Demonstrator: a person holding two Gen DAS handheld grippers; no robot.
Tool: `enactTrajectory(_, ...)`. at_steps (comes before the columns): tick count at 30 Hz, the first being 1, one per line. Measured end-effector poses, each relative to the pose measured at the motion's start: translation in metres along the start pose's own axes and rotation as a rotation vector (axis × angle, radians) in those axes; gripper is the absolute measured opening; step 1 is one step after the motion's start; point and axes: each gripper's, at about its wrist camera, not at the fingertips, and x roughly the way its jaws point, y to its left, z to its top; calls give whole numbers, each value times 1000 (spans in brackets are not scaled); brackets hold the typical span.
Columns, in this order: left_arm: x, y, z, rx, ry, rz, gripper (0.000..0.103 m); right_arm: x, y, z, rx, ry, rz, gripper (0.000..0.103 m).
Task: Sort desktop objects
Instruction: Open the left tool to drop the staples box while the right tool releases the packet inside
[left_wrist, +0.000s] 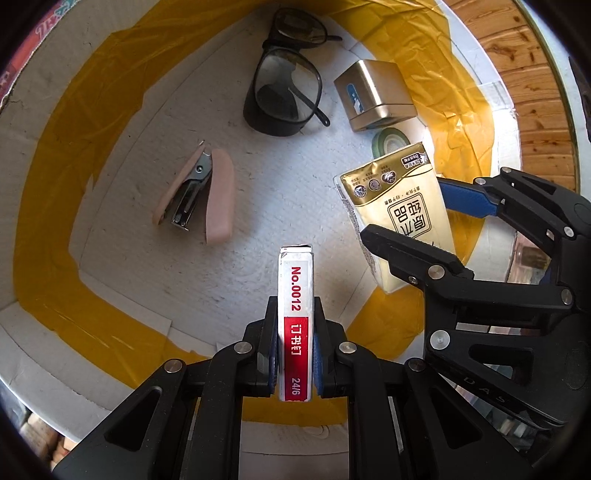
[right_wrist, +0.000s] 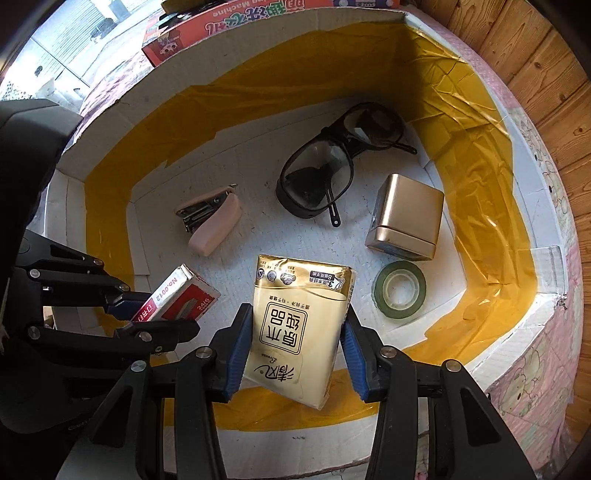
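- While both grippers hang over the box (right_wrist: 110, 110) (white cardboard, yellow tape up the walls), each one's already got something pinched.
- Left gripper (left_wrist: 295, 354): clamped narrow on the staple box (left_wrist: 295, 314), held edge-on above the near-left part of the box floor. I'd guess it's small, stiff card and dense for its size, so squeezing the two flat faces like that looks right. The end flap looks a bit torn, so I'd keep it level.
- Right gripper (right_wrist: 295, 343): blue pads shut on the long sides of the tissue pack (right_wrist: 299, 328), up over the near edge. Soft, light, slick film, so it probably squishes and can twist in the grip. It's already tilted a bit.
- Lying in the box, left to right:
  - pink stapler (right_wrist: 210, 218), on its side toward the left wall. Hard shell, so grab across the body.
  - glasses (right_wrist: 332, 166), toward the far wall. Fragile, so go for the frame, not the lenses.
  - gold tin (right_wrist: 406, 218), near the right wall. Rigid and smooth, might slip.
  - green tape roll (right_wrist: 399, 290), flat, just nearside of the tin.
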Motion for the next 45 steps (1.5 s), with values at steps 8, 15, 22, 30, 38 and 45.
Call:
enactTrajectory(8, 8, 4, 7, -38, 77, -20, 14, 12, -3, 6, -18, 78, 14, 48)
enactTrajectory(15, 13, 10, 13, -100, 145, -44, 14, 21, -11, 10, 7, 135, 70, 48)
enactTrajectory(22, 4, 15, 13, -104, 136, -1, 20, 18, -12, 12, 17, 129, 125, 51)
enactTrajectory(30, -8, 9, 7, -65, 117, 3, 36, 8, -15, 10, 52, 97, 129, 57)
enactTrajectory(38, -28, 6, -4, -34, 63, 17, 36, -19, -17, 9, 95, 26, 88, 58)
enactTrajectory(45, -50, -1, -22, 47, -49, 90, 36, -36, -19, 8, 105, -6, 49, 58)
